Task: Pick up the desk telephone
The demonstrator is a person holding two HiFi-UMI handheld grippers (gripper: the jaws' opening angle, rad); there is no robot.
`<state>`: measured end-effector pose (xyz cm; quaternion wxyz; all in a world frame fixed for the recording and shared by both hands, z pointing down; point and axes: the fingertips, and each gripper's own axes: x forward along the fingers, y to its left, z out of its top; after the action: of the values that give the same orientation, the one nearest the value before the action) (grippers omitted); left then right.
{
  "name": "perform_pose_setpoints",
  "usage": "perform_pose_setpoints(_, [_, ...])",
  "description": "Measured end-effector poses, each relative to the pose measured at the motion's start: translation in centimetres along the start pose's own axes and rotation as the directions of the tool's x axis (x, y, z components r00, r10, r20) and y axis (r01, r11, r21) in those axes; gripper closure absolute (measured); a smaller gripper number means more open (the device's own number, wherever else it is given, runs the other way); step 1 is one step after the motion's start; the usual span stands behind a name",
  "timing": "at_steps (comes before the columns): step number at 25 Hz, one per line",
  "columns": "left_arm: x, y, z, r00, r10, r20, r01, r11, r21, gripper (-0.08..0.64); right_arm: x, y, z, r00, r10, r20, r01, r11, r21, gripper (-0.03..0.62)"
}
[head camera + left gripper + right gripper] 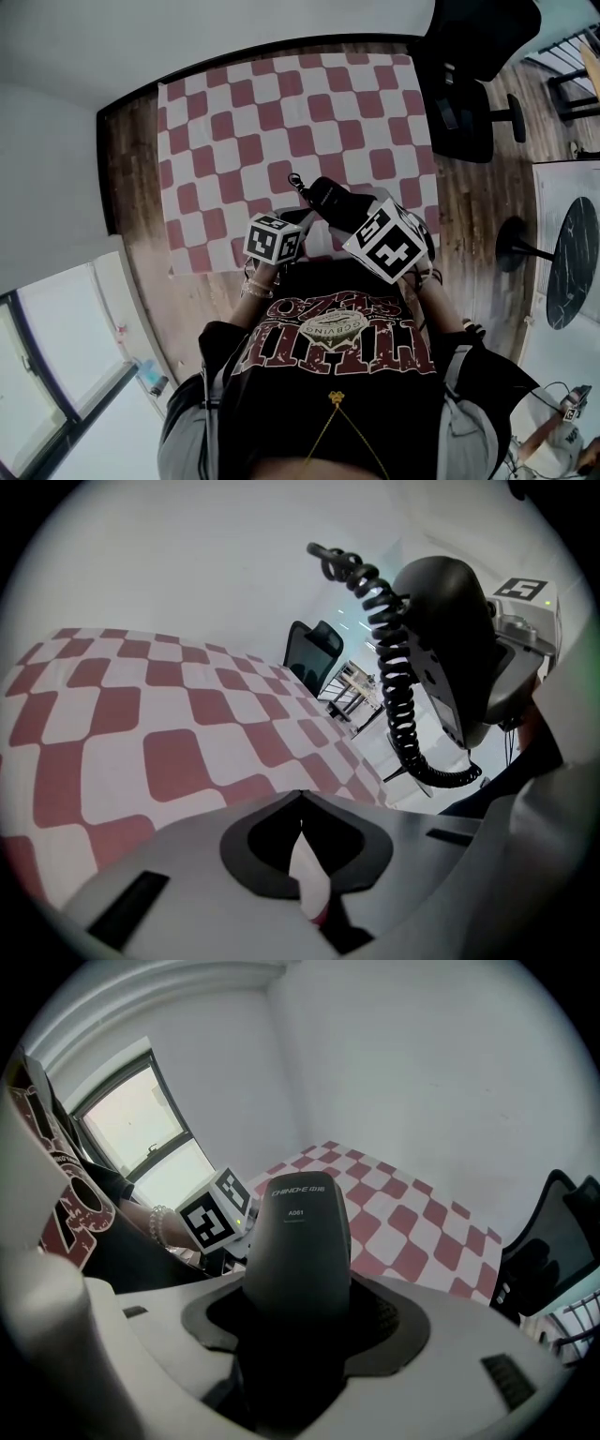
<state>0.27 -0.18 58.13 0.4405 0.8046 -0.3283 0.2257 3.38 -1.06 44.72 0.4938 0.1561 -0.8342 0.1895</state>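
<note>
My right gripper (298,1290) is clamped on the black handset (298,1232) of the desk telephone, the jaws closed round its lower part while its rounded end stands up past them. It hangs in the air close to my chest, above the near edge of the table (131,187). My left gripper (298,803) is closed with its tips meeting on nothing, just beside the right one. I see no telephone base in any view, so I judge the handset is all I have to carry. To do this well I should hold the squeeze firm, since the shell looks smooth and could slide through the pads, and lift evenly so the coiled cord (401,705) does not swing. Its end curls up free and could catch on my left gripper if I bring the two closer. The table is wooden and covered by a red-and-white checked cloth (281,103) that lies flat. Beyond it is a plain white wall (187,555), with a black office chair (469,84) at the far right corner, a window (141,1129) on my left, and a round dark side table (572,262) on the wooden floor (469,216).
</note>
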Motion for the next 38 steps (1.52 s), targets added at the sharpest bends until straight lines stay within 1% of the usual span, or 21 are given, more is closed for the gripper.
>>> perform_pose_setpoints(12, [0.40,-0.29,-0.21,1.000,-0.009,-0.005,0.009,1.000,-0.009,0.552,-0.88,0.82,0.66,1.000,0.019,0.002,-0.019,0.999,-0.041,0.313])
perform_pose_setpoints(19, [0.41,-0.28,-0.37,1.000,-0.007,-0.004,0.007,1.000,-0.017,0.552,-0.81,0.94,0.54,0.999,0.032,-0.001,-0.032,0.998,-0.050,0.313])
perform_pose_setpoints(23, [0.39,-0.08,-0.31,1.000,-0.003,0.000,0.003,1.000,-0.022,0.552,-0.68,0.74,0.41,1.000,0.028,-0.004,-0.028,0.999,-0.039,0.313])
perform_pose_setpoints(38, [0.42,0.20,-0.61,1.000,0.001,-0.004,-0.001,0.999,-0.036,0.552,-0.49,0.85,0.54,0.999,0.033,-0.014,-0.034,0.997,-0.064,0.313])
